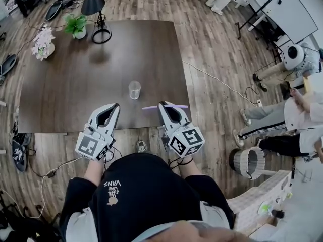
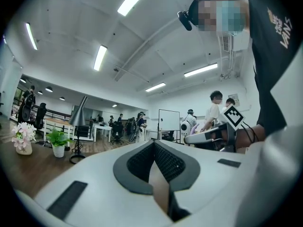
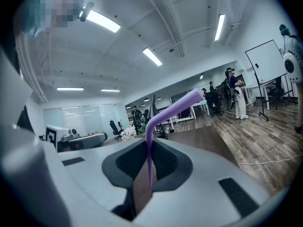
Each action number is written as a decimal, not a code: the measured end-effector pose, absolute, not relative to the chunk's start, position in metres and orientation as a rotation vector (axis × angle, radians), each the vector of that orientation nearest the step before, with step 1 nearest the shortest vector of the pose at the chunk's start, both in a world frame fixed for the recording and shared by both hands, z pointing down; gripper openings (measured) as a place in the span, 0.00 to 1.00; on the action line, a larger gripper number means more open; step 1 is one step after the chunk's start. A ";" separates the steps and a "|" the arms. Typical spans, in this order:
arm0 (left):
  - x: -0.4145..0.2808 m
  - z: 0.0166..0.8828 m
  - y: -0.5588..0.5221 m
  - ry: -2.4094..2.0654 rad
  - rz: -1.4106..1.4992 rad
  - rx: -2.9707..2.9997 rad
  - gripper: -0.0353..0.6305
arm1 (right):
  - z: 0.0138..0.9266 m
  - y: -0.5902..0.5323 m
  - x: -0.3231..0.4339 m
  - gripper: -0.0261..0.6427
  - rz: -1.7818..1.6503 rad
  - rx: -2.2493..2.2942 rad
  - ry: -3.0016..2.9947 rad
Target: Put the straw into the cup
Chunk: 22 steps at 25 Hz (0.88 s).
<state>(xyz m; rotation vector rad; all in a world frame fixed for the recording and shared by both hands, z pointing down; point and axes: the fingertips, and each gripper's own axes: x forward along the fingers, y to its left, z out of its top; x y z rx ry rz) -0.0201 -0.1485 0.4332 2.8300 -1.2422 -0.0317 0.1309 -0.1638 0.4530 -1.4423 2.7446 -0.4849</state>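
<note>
A clear empty cup [image 1: 134,89] stands upright near the middle of the dark wooden table [image 1: 60,100]. My right gripper [image 1: 162,105] hovers over the table's near edge, right of and nearer than the cup, shut on a purple bendy straw [image 1: 164,106] that lies crosswise between its tips. In the right gripper view the straw [image 3: 173,109] rises from the closed jaws [image 3: 147,145] and bends off to the right. My left gripper [image 1: 115,106] is level with it on the left, shut with nothing in it [image 2: 154,143]. Neither gripper touches the cup.
A black desk lamp [image 1: 96,9], a green potted plant [image 1: 75,25] and a vase of white flowers [image 1: 43,42] stand along the table's far side. Seated people [image 1: 292,115] and a wicker basket [image 1: 250,161] are on the right; a cable [image 1: 222,82] runs over the floor.
</note>
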 end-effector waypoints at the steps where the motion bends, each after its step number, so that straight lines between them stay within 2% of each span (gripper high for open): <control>1: -0.017 0.433 -0.152 -1.251 -0.032 2.827 0.07 | 0.453 -0.169 0.134 0.10 -0.485 -1.434 2.750; 22: -0.020 0.440 -0.236 -1.248 -0.042 2.813 0.07 | 0.451 -0.254 0.124 0.10 -0.472 -1.420 2.769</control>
